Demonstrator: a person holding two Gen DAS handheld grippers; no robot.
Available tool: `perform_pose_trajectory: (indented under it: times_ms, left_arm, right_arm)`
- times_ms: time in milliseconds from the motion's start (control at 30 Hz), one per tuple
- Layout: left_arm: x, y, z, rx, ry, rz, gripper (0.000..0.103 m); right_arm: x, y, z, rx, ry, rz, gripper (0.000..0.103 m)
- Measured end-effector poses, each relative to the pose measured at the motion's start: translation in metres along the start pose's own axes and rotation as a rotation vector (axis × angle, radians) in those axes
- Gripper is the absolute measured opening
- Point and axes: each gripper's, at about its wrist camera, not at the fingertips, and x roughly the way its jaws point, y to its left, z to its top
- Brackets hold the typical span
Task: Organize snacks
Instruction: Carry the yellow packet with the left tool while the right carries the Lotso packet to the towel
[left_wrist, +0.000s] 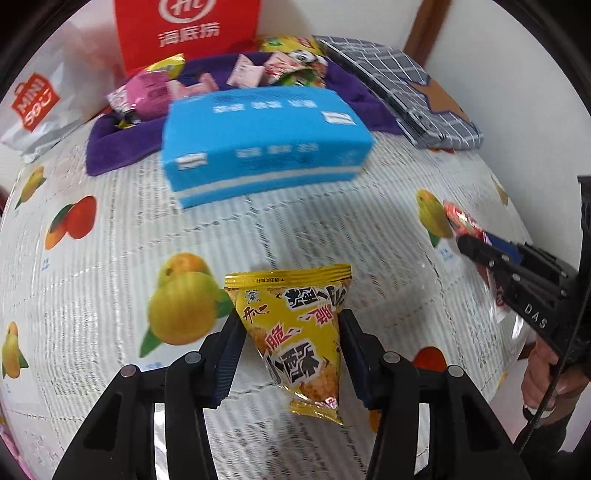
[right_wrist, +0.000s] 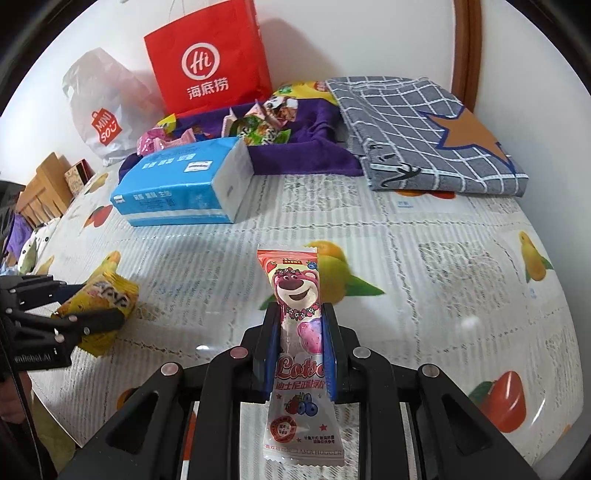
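A yellow snack packet (left_wrist: 299, 332) sits between the pads of my left gripper (left_wrist: 290, 321), which is shut on its sides just above the fruit-print tablecloth (left_wrist: 110, 258). The right wrist view shows the same packet (right_wrist: 107, 291) held in that gripper (right_wrist: 98, 302) at the left. My right gripper (right_wrist: 300, 310) is shut on a pink bear-print snack packet (right_wrist: 295, 291), which stands upright over the table. In the left wrist view that gripper (left_wrist: 467, 242) comes in from the right with the pink packet (left_wrist: 458, 218) sticking out past its tips.
At the back lies a purple cloth (right_wrist: 295, 155) with several small snacks on it. A blue tissue pack (right_wrist: 177, 184) lies in front of it. A red paper bag (right_wrist: 210, 62) and a white plastic bag (right_wrist: 103, 110) stand against the wall. A grey checked cloth (right_wrist: 424, 136) lies back right.
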Motion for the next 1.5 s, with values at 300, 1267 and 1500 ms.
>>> perform_pose_trajectory:
  times_ms: [300,1267,1500]
  left_arm:
    - [-0.007,0.031,0.004,-0.065,-0.022,-0.011,0.049]
    - [-0.036,0.046,0.060,-0.098,-0.109,-0.047,0.041]
    - [-0.027,0.058,0.062,-0.139,-0.084,-0.073,0.039]
  right_arm:
    - [0.026,0.020,0.007,-0.044,0.070,0.007,0.022]
    - [-0.010,0.045,0.082,-0.102,-0.082,0.067,0.019]
    - [0.002,0.049,0.088,-0.107,-0.062,0.080,0.019]
